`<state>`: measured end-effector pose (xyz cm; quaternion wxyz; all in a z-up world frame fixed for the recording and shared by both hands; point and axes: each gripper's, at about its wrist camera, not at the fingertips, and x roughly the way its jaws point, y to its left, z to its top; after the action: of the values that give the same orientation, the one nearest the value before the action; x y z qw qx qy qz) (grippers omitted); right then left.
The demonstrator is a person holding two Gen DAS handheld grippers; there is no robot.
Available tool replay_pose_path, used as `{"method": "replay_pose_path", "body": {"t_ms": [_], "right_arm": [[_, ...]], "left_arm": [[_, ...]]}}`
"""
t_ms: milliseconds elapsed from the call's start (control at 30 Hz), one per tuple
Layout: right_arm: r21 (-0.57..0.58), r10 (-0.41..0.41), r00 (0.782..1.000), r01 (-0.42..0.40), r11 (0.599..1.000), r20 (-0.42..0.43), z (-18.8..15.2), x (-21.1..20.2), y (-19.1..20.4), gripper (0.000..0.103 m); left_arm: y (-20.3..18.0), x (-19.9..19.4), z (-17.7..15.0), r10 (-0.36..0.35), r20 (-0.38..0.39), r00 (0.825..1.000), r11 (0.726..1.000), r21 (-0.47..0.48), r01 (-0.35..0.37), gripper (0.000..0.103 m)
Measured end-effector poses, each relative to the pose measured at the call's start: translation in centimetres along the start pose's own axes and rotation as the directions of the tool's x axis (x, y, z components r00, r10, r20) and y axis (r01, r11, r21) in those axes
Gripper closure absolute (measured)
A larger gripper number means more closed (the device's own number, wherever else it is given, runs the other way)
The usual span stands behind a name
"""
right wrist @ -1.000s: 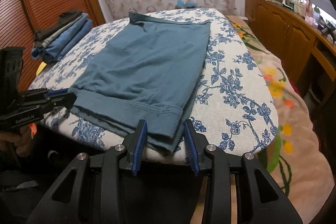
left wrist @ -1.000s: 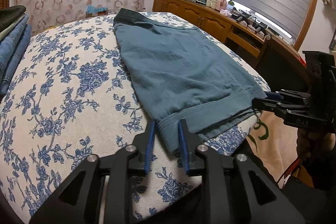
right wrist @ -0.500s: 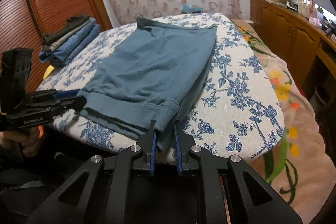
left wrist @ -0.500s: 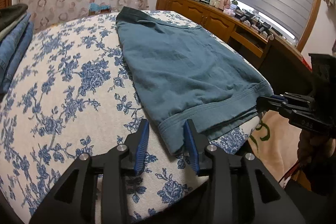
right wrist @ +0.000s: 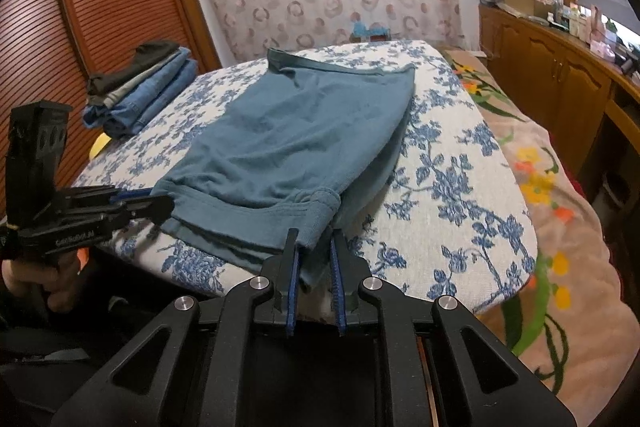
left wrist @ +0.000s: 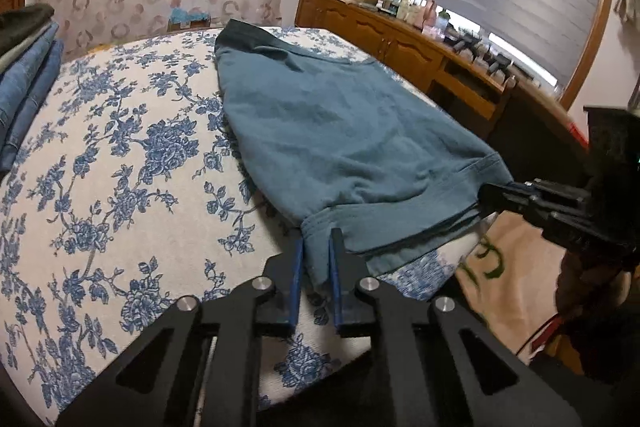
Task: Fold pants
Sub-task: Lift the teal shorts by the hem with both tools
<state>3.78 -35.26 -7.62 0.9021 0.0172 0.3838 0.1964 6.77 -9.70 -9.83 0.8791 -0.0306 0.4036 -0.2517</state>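
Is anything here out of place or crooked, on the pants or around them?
Little stands out. The teal pants lie flat on the flowered cover, hem end hanging slightly over the near edge, with an under layer showing unevenly below the hem. The left tongs and right tongs each pinch a hem corner. The folded stack sits tidy.

Soft, matt teal cloth is being shown by the pants (left wrist: 344, 147), with a stitched hem. The surface (right wrist: 460, 195) is being covered in woven floral fabric. Matt black plastic fingers (left wrist: 340, 259) are being lined with ribbed blue pads; glossy wood is being shown by the cabinets (right wrist: 560, 83) at 2 o'clock.
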Motion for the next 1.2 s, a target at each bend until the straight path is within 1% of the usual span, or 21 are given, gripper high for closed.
{"method": "replay_pose_path", "body": {"t_ms": [67, 200, 367, 500, 633, 700, 733, 800, 900, 967, 1067, 1100, 1133, 1200], "right_arm": [[-0.010, 0.007, 1.000, -0.007, 1.000, 0.017, 0.5, -0.4, 0.3, 0.093], [-0.034, 0.022, 0.998, -0.020, 0.999, 0.058, 2.1, -1.8, 1.0, 0.093], [-0.099, 0.037, 0.993, -0.025, 0.995, 0.115, 5.2, -3.5, 2.3, 0.093], [-0.161, 0.054, 0.982, -0.024, 0.987, 0.183, 8.1, -5.5, 3.9, 0.093], [-0.220, 0.087, 0.962, -0.030, 0.975, 0.257, 11.2, -8.0, 5.8, 0.093], [-0.239, 0.106, 0.954, -0.037, 0.970, 0.282, 12.4, -8.9, 6.6, 0.093], [-0.248, 0.113, 0.950, -0.039, 0.968, 0.290, 12.8, -9.2, 6.9, 0.093], [-0.270, 0.131, 0.942, -0.045, 0.962, 0.310, 13.9, -10.0, 7.9, 0.093], [-0.307, 0.163, 0.929, -0.056, 0.950, 0.333, 15.6, -10.8, 9.6, 0.093], [-0.329, 0.179, 0.922, -0.061, 0.942, 0.343, 16.6, -10.8, 10.8, 0.093], [-0.344, 0.194, 0.922, -0.073, 0.936, 0.334, 18.0, -9.9, 11.7, 0.093], [-0.350, 0.198, 0.925, -0.077, 0.934, 0.324, 18.4, -9.3, 12.0, 0.093], [-0.353, 0.188, 0.932, -0.071, 0.933, 0.309, 19.1, -8.0, 12.3, 0.093], [-0.347, 0.151, 0.948, -0.047, 0.937, 0.281, 20.4, -5.8, 12.6, 0.093]], "left_arm": [[0.0, -0.6, 0.4, -0.011, 0.015, 1.000, 1.000, 0.003, 0.011, 0.097], [-0.3, -3.1, 2.3, -0.021, 0.079, 0.997, 1.000, 0.016, 0.020, 0.097], [-0.8, -7.0, 5.4, 0.002, 0.180, 0.984, 0.998, 0.063, -0.014, 0.098], [-1.1, -10.8, 7.6, 0.008, 0.269, 0.963, 0.994, 0.101, -0.036, 0.098], [-1.1, -14.2, 9.5, 0.016, 0.340, 0.940, 0.991, 0.122, -0.061, 0.098], [-0.9, -15.6, 10.4, 0.018, 0.364, 0.931, 0.989, 0.128, -0.070, 0.098], [-0.8, -16.5, 10.9, 0.022, 0.382, 0.924, 0.988, 0.130, -0.078, 0.098], [-0.6, -18.0, 11.9, 0.039, 0.416, 0.908, 0.985, 0.139, -0.106, 0.098], [-0.1, -19.5, 13.0, 0.061, 0.446, 0.893, 0.981, 0.140, -0.137, 0.098], [0.4, -20.1, 13.7, 0.076, 0.461, 0.884, 0.979, 0.134, -0.154, 0.098], [1.6, -19.7, 14.5, 0.116, 0.466, 0.877, 0.974, 0.121, -0.193, 0.098], [2.1, -19.1, 14.9, 0.134, 0.462, 0.877, 0.970, 0.119, -0.211, 0.098], [2.7, -17.8, 15.6, 0.165, 0.446, 0.879, 0.962, 0.126, -0.244, 0.098], [3.9, -16.0, 16.8, 0.208, 0.433, 0.877, 0.951, 0.119, -0.285, 0.098]]}}
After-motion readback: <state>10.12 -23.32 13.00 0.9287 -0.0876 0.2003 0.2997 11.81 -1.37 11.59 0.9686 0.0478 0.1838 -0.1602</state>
